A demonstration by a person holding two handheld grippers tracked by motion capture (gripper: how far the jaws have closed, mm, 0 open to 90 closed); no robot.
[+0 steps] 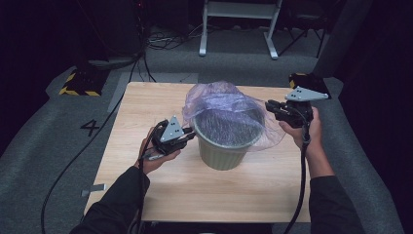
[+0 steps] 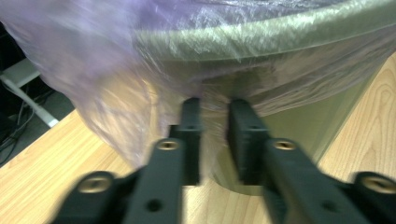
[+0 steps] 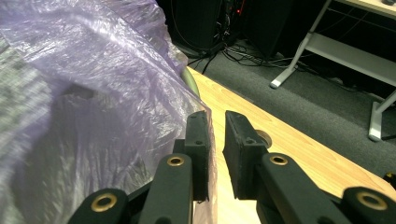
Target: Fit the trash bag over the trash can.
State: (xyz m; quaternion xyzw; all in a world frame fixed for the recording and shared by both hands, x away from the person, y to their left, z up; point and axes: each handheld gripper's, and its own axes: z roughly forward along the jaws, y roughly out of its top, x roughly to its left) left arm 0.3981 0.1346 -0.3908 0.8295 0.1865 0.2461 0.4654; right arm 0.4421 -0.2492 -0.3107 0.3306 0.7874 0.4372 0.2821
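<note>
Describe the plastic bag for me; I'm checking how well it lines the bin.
The bag is thin, crinkled, translucent purple film. It drapes over the mouth of the green bin on the table, puffed up at the back and hanging loose past the rim on the right. The left claw meets it under the rim; the right claw has its edge between the jaws.

Your left hand (image 1: 157, 155) grips the left gripper (image 1: 189, 137) from below, palm up, its grey three-cornered plate tilted toward you and its jaws aimed right. In the left gripper view, those jaws stand slightly parted, a narrow gap between them. Your right hand (image 1: 307, 127) holds the right gripper (image 1: 271, 108) higher and farther out, jaws aimed left, the cable trailing down along your forearm. Its jaws also sit close together with a slim gap. Both dark sleeves enter from the bottom edge.
</note>
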